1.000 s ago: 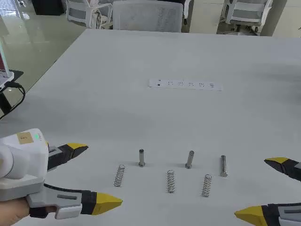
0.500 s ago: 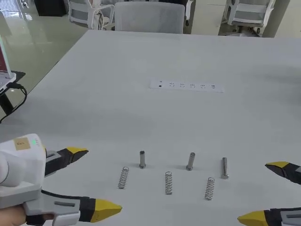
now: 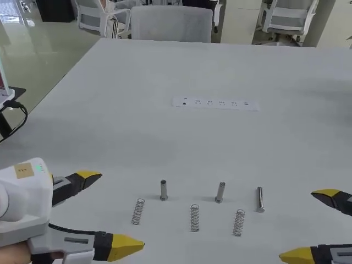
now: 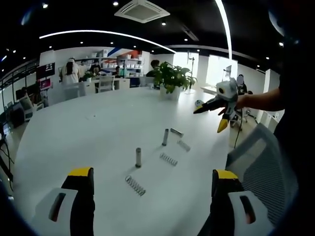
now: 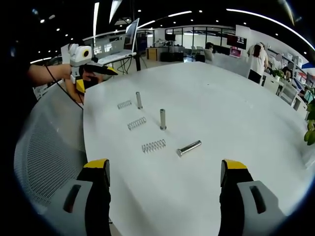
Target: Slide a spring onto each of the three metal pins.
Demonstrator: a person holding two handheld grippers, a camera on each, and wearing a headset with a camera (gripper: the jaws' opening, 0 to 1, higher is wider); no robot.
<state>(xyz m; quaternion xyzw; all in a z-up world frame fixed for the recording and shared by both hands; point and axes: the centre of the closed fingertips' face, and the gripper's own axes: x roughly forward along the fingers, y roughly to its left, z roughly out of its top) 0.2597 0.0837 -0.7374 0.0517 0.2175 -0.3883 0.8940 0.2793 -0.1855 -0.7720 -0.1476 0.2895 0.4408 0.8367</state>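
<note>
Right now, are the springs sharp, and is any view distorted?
Head view: even light, faint shadows, springs small but sharp. Left gripper view: fisheye curves the table; ceiling lights glare. Right gripper view: same curving, yet the lying pin is clear.

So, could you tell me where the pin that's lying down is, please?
In the head view, the lying pin is rightmost in the row, beside the right spring.

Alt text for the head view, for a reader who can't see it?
Three metal pins sit in a row on a white table, a loose spring lying on the tabletop in front of each, none threaded on. The left gripper and right gripper hover open at the bottom corners; a power strip lies farther back.
</note>
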